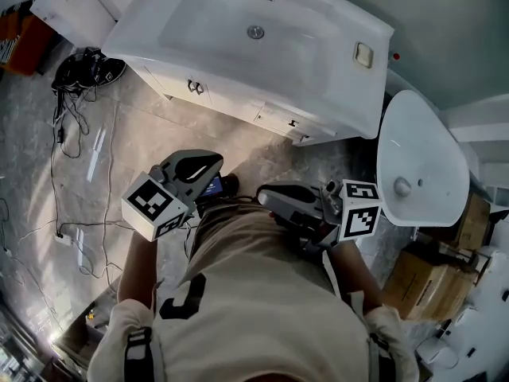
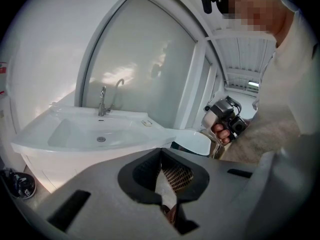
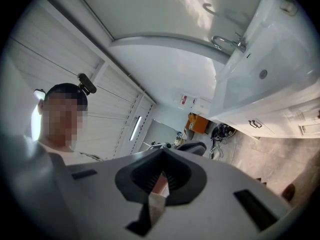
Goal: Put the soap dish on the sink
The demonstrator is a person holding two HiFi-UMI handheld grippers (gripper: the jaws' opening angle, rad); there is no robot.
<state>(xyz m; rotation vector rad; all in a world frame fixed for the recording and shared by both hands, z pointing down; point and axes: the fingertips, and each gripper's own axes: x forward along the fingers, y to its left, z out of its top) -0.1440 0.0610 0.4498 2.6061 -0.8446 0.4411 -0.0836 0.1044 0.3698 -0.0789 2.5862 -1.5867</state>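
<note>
The soap dish (image 1: 363,54) is a small pale square tray lying on the right rim of the white sink (image 1: 199,6). The left gripper view shows the soap dish (image 2: 146,123) beside the basin, right of the faucet (image 2: 103,101). My left gripper (image 1: 213,162) is held near my body, well short of the sink and pointing toward it, its jaws shut with nothing between them. Close to my waist, my right gripper (image 1: 267,196) points left across my front, shut and empty. It also shows in a hand in the left gripper view (image 2: 225,116).
A white oval basin (image 1: 421,157) stands right of the sink cabinet (image 1: 238,102). Cardboard boxes (image 1: 433,281) sit below it. Loose cables (image 1: 75,122) and a black bundle (image 1: 87,68) lie on the grey tiled floor at the left.
</note>
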